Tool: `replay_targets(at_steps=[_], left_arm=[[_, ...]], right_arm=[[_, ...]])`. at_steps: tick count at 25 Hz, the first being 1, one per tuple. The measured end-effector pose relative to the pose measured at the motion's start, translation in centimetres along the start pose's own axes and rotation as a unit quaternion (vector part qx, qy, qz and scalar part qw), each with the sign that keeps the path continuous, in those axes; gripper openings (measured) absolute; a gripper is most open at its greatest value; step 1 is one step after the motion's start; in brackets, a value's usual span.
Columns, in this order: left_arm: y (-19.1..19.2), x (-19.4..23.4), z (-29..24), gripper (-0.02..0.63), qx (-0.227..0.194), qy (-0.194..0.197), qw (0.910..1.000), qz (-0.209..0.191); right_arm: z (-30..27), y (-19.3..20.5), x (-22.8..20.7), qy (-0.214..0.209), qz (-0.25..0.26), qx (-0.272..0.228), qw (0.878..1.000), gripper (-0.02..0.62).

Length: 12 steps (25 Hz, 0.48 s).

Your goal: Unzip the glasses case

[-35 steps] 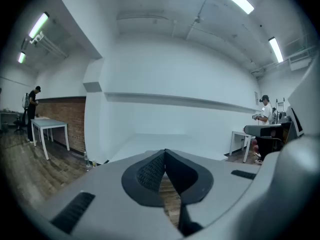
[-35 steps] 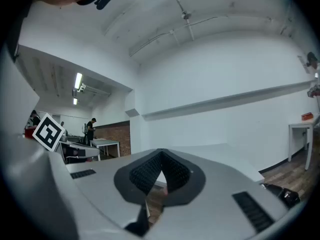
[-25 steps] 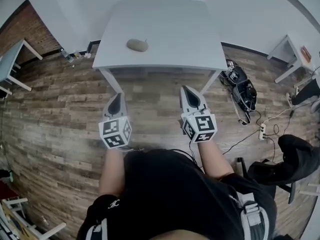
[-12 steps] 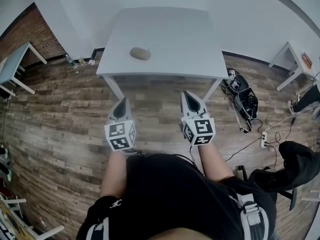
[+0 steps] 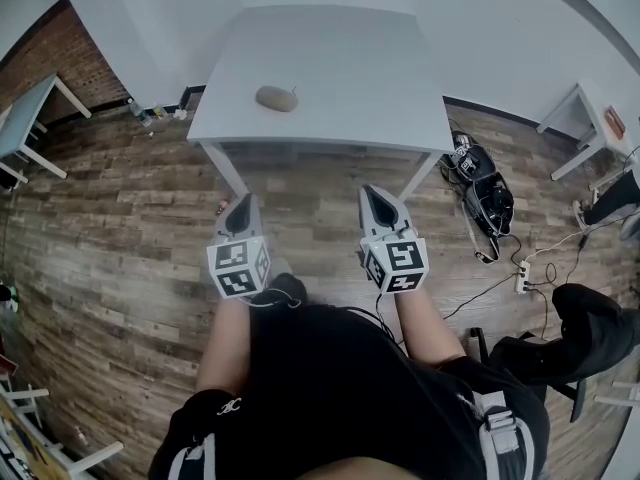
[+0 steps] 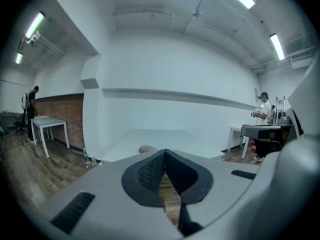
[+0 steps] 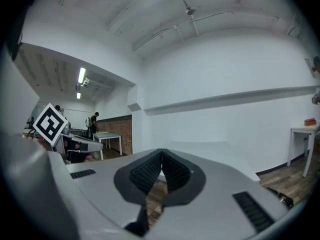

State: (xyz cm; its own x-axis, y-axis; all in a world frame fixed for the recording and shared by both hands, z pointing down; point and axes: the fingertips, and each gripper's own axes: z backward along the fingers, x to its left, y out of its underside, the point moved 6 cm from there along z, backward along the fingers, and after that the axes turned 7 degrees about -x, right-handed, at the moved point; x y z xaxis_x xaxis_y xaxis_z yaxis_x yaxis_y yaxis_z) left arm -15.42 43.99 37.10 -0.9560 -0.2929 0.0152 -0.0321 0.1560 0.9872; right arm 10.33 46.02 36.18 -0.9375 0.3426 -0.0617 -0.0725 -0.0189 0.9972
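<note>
**A:** Where is the case?

**B:** The small beige oval glasses case (image 5: 276, 98) lies on the white rectangular counter (image 5: 340, 58), in its left half. The zip and its pull are too small to make out from here.

**A:** And the grippers?

**B:** Both are well apart from it, held over the wooden plank floor (image 5: 120, 218) in front of the counter's near edge. The left gripper (image 5: 243, 206) has its fingers pressed together with nothing between them. The right gripper (image 5: 378, 196) is the same.

**A:** What could go wrong?

**B:** I'd say the light, rounded case may slide or spin on that smooth top if the pull is tugged before the other gripper pins the shell. The pull also looks tiny. Fingers that arrive closed would only nudge the case away, so they need to spread first.
</note>
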Motion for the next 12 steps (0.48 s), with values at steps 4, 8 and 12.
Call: replay_targets(at_steps=[4,8,12], left_arm=[[0.0,-0.7,-1.3,0.003,-0.005,0.014,0.9994,-0.03],[-0.4,-1.2,-3.3,0.003,-0.018,0.03,0.9973,-0.065],[-0.6,-0.7,-5.6,0.003,-0.015,0.033,0.9982,-0.048]], right_arm=[[-0.3,1.2,-1.0,0.013,-0.015,0.003,1.0,0.012],[-1.3,2.2,-1.6,0.02,-0.015,0.005,1.0,0.012],[-3.3,2.4,-2.2,0.012,-0.007,0.012,1.0,0.012]])
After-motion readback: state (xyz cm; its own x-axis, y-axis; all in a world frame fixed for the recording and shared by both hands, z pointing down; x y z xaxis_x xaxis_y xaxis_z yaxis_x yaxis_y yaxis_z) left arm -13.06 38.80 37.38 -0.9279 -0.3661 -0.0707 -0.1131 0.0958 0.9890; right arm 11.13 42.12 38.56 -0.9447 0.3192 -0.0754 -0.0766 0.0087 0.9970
